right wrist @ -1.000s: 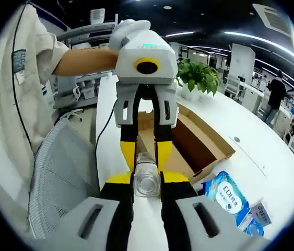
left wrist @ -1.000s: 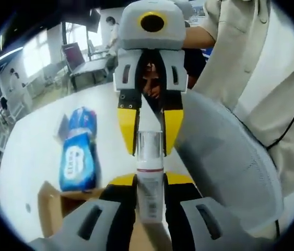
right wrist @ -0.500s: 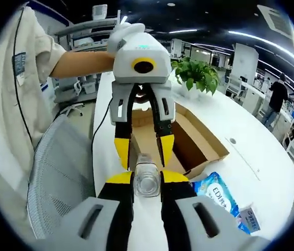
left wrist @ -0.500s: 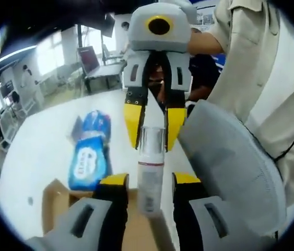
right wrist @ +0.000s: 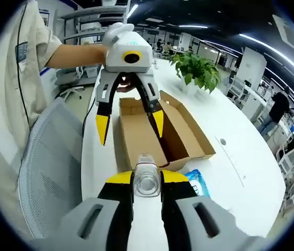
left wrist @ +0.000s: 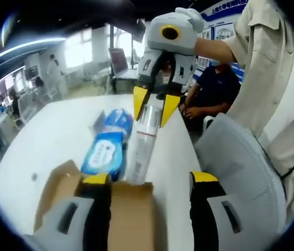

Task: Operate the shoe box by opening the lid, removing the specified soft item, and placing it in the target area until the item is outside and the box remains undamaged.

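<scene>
A clear plastic bottle [left wrist: 141,138] with a white label hangs over the table edge, and my right gripper [left wrist: 154,107] is shut on its upper end. In the right gripper view the bottle's end [right wrist: 145,182] sits clamped between that gripper's [right wrist: 147,178] yellow-tipped jaws. My left gripper [left wrist: 151,178] stands open, its jaws wide apart and clear of the bottle. From the right gripper view the left gripper [right wrist: 130,125] hovers spread above the open cardboard shoe box [right wrist: 188,141], whose inside looks bare. A box flap [left wrist: 128,209] lies just below the left jaws.
A blue pack of wipes [left wrist: 105,151] lies on the white table [left wrist: 42,141] beside the box, also seen as the blue pack [right wrist: 193,178]. A grey mesh chair back [left wrist: 240,172] stands close by the table edge. A potted plant [right wrist: 199,73] sits at the far end.
My left gripper has opened, let go of the bottle and pulled back from it. The right gripper keeps the bottle.
</scene>
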The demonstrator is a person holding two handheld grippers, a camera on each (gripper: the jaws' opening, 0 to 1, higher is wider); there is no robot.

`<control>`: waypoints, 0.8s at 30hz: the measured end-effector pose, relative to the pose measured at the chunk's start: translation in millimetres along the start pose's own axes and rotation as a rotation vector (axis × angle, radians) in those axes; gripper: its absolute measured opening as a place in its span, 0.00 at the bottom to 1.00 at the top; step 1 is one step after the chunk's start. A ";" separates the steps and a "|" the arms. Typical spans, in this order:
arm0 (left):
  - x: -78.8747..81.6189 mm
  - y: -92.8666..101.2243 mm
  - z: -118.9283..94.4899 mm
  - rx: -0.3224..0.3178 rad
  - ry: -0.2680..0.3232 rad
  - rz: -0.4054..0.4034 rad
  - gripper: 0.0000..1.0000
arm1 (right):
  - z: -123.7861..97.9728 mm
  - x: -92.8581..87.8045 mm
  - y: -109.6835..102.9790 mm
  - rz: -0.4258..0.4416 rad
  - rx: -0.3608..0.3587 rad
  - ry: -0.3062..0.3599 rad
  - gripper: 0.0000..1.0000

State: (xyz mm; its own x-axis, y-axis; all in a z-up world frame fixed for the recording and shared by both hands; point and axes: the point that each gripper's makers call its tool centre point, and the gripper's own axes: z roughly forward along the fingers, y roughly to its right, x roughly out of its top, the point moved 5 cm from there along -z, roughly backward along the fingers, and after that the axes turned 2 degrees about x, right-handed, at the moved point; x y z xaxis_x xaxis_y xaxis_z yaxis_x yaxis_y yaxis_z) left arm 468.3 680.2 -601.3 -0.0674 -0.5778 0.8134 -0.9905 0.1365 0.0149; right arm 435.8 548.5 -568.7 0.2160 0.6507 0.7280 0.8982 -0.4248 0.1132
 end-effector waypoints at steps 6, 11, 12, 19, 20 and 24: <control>-6.6 -7.7 -15.5 0.082 0.038 -0.073 0.74 | -7.2 0.2 22.8 -0.035 0.002 -0.028 0.16; -12.2 -14.7 -27.1 0.169 0.071 -0.126 0.84 | -10.1 -0.1 41.5 -0.067 0.010 -0.059 0.16; -13.7 -15.6 -30.1 0.184 0.078 -0.139 0.87 | -10.5 -0.3 45.7 -0.077 0.012 -0.067 0.16; -19.5 -16.9 -45.9 0.269 0.110 -0.181 0.98 | -9.4 -1.4 68.4 -0.128 0.021 -0.112 0.16; -20.5 -16.5 -48.2 0.282 0.114 -0.186 0.99 | -9.1 -0.9 71.6 -0.127 0.022 -0.114 0.16; -26.0 -10.1 -54.4 0.312 0.103 -0.186 1.00 | -7.5 -2.9 85.8 -0.132 0.026 -0.130 0.16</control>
State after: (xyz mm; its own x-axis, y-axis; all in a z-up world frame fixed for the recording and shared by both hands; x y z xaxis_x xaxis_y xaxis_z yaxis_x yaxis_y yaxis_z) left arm 486.6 737.6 -590.9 0.1132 -0.4833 0.8681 -0.9746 -0.2238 0.0025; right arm 509.4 505.5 -556.0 0.1413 0.7765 0.6141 0.9312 -0.3148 0.1837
